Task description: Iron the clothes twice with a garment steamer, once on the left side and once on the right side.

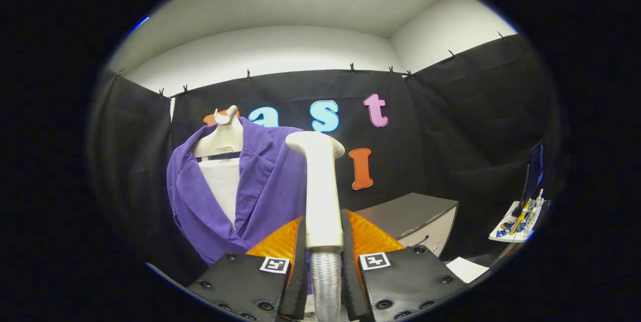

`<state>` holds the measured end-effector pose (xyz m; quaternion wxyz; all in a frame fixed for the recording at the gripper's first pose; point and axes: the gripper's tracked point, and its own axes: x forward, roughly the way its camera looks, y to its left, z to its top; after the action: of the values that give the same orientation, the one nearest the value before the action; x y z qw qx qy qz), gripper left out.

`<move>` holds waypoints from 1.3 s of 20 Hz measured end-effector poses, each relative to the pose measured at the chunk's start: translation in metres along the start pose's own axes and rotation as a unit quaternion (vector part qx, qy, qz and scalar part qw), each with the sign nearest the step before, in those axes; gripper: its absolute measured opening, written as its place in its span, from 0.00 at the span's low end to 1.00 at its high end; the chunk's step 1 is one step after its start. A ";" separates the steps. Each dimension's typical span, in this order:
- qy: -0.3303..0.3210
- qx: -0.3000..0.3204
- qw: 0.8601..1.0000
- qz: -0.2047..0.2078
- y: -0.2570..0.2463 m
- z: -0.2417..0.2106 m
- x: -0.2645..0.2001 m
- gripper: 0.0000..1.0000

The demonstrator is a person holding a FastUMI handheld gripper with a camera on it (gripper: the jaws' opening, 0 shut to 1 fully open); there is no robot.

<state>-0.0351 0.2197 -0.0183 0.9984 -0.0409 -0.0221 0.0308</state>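
Note:
My gripper (323, 242) is shut on the white garment steamer (320, 187), both fingers pressing its handle from either side. The steamer stands upright between the fingers, its flat head at the top and its ribbed grey hose (324, 282) running down below the handle. A purple jacket (260, 192) over a white shirt (223, 187) hangs on a pale mannequin hanger (223, 136) beyond the fingers, to the left of the steamer. The steamer head sits beside the jacket's right shoulder; whether it touches the cloth I cannot tell.
A grey cabinet (415, 217) stands beyond the fingers on the right. Farther right a small white shelf (516, 224) holds several small items beside a dark screen (535, 172). A white sheet (465, 268) lies low near the right finger.

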 end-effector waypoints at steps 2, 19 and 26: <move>0.008 -0.003 1.000 0.012 0.016 -0.006 0.002 0.38; 0.051 -0.059 0.997 0.020 0.032 -0.067 -0.003 0.38; 0.098 -0.059 0.993 0.021 0.023 -0.116 -0.020 0.38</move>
<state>-0.0512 0.2317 -0.1366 0.9908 -0.1029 0.0754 0.0462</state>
